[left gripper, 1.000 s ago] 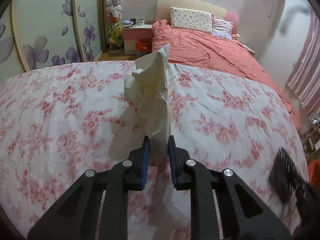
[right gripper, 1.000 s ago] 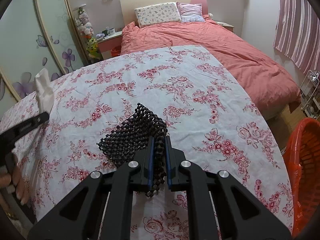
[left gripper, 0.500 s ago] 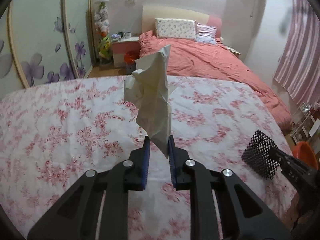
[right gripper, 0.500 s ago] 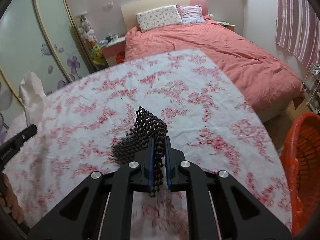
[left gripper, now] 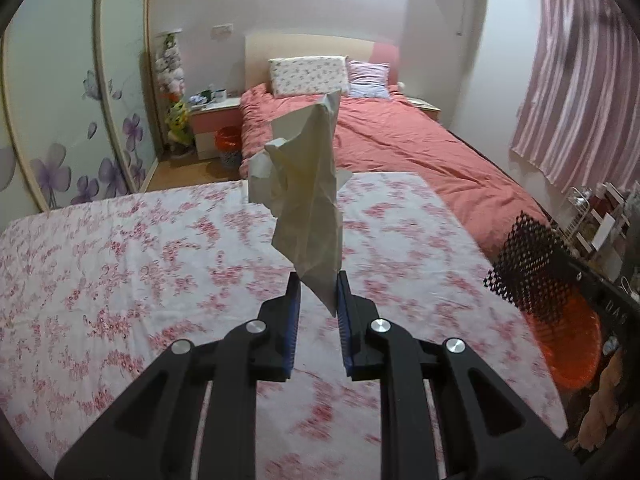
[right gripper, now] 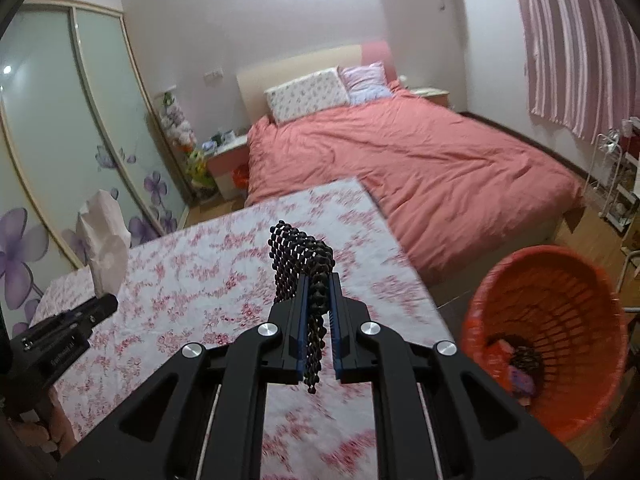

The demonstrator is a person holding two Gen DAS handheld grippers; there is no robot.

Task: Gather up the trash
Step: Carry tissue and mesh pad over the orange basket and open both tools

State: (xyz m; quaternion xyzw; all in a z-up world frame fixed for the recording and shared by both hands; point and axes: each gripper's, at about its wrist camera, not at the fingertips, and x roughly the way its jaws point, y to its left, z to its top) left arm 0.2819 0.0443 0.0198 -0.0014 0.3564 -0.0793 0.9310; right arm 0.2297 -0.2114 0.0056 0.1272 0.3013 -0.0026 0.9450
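Observation:
My left gripper [left gripper: 318, 280] is shut on a crumpled white tissue [left gripper: 308, 196] that stands up from its jaws, high above the floral bedspread [left gripper: 140, 272]. My right gripper [right gripper: 318, 280] is shut on a piece of black foam netting [right gripper: 300, 252], which droops through the jaws. An orange trash basket [right gripper: 560, 280] stands on the floor right of the floral bed, with a few bits of rubbish at its bottom. In the left wrist view the black netting [left gripper: 524, 256] and the basket [left gripper: 568, 344] show at the right edge. In the right wrist view the tissue [right gripper: 106, 244] and the left gripper [right gripper: 108, 304] appear at the far left.
A second bed with a salmon cover [right gripper: 420, 156] and two pillows lies beyond. A nightstand [left gripper: 216, 120] and a small orange bin [left gripper: 228, 140] stand by the sliding wardrobe doors [left gripper: 60, 120]. A wire rack [right gripper: 616, 176] stands at the right under striped curtains.
Both grippers have lifted away from the floral bedspread and swung right, each keeping its item. The orange basket has come much further into the right wrist view.

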